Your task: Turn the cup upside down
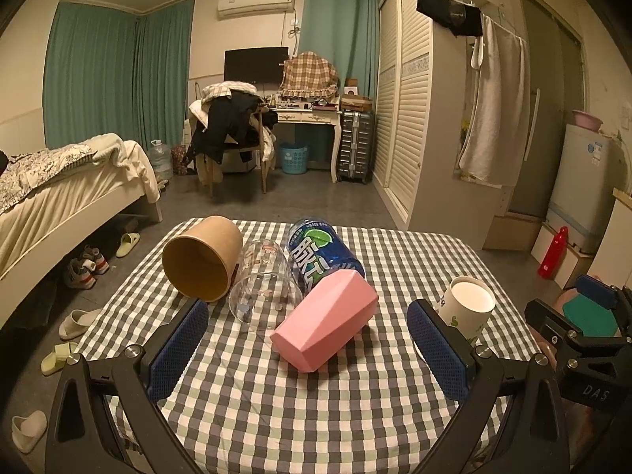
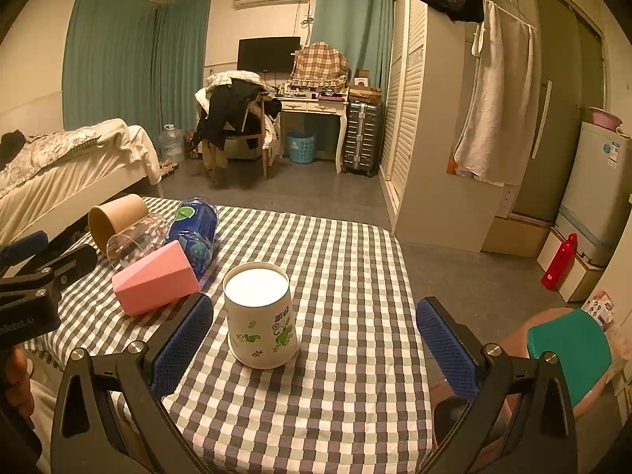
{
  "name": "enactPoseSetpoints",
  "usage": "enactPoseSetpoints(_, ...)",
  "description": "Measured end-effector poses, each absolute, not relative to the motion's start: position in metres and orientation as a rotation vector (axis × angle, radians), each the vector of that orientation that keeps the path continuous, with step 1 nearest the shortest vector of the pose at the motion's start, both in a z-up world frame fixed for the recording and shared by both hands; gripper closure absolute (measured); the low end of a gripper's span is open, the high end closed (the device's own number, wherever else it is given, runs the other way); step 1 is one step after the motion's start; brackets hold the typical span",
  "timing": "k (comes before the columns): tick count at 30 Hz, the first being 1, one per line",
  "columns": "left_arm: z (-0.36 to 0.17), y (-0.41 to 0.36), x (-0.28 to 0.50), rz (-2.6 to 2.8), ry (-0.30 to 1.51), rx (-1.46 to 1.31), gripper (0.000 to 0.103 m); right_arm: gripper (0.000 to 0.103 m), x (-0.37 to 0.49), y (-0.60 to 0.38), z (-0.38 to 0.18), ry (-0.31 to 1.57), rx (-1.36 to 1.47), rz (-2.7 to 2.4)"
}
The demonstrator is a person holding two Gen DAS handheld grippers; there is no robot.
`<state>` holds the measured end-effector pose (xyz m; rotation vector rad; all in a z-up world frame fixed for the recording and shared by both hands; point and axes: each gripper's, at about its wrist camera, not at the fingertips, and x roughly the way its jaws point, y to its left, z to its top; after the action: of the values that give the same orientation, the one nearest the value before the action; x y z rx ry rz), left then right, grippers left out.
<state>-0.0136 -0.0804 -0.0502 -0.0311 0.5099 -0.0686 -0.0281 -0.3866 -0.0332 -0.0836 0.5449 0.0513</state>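
White paper cup [image 2: 260, 314] is sitting base-up, rim down on the checked tablecloth [image 2: 347, 395], so it's reading as already inverted. Using it as the landmark from here on.

Right gripper [image 2: 314, 349] is hovering just behind the cup, jaws spread wide, pads [image 2: 183, 341] not touching it, holding nothing. Cup is lying between the fingers' line but nearer the left pad.

Left gripper [image 1: 308, 349] is also gaping wide and empty, sitting left of the cup and pointing at the pile of tipped containers.

That pile, left of and beyond the cup:
- pink faceted cup [image 1: 326, 320] lying on its side, nearest
- blue can [image 1: 322, 252] behind it
- clear glass [image 1: 262, 288] on its side, touching the pink one
- brown paper cup [image 1: 203, 262] on its side, furthest left

Risks, my read:
- Cup is light paper; any sweep of the near pad is going to knock it over and undo the flip.
- Closing hard on it will crush the wall.
- If the pink cup is next, it's leaning on the can and the glass; pulling it could be setting the glass rolling toward the table edge.
- Faceted sides may slip in flat pads unless gripped across two parallel faces.
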Motion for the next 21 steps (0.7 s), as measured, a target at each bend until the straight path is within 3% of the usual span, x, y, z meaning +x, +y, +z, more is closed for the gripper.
enactPoseSetpoints(21,-0.0503,-0.0797,-0.0139,-0.069,0.512,-0.029,0.0,0.0,-0.0267,-0.388,-0.0357,0.553,-0.093,0.039)
